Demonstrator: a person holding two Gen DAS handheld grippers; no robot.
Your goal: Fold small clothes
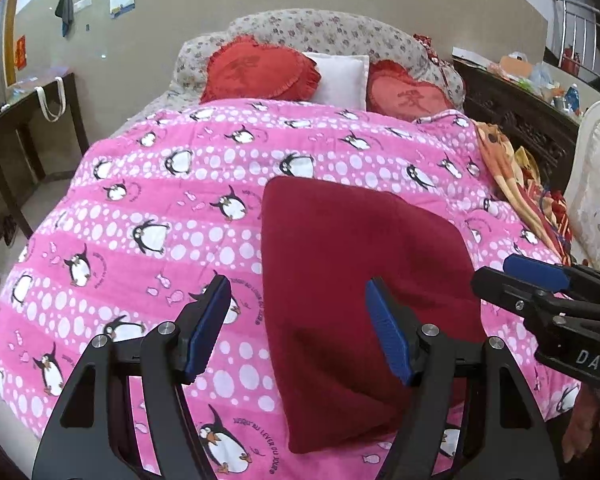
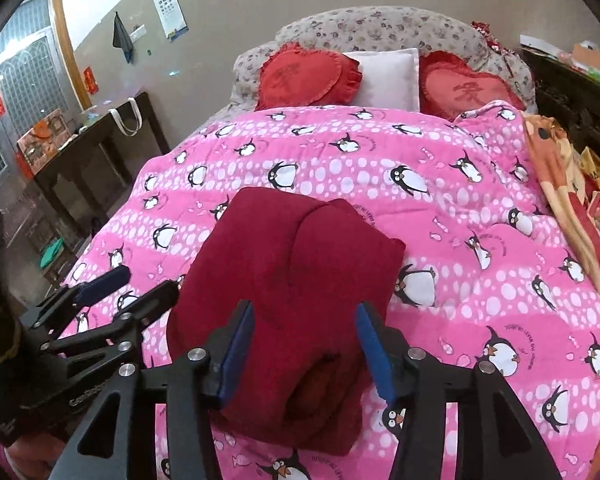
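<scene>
With the dark red garment [image 2: 292,280] lying folded on the pink quilt [image 1: 140,208], both our left gripper [image 1: 298,328] and right gripper [image 2: 304,344] gape empty, so we'd lift clear gently, seemingly without snagging it.

Under and ahead of the left hand-held gripper [image 1: 296,320], black with blue pads, lies a folded garment [image 1: 360,280] of plain dark red, on a quilt [image 1: 140,208] in pink bands with white dots and black-and-white penguins. Beyond it sit two red heart-shaped cushions [image 1: 256,68] bearing a darker character, a white pillow [image 1: 340,76] between them, against a grey floral headboard [image 1: 320,28]. The right hand-held gripper [image 2: 304,344] is likewise black with blue pads; to its right hangs an orange patterned blanket [image 2: 556,168]
</scene>
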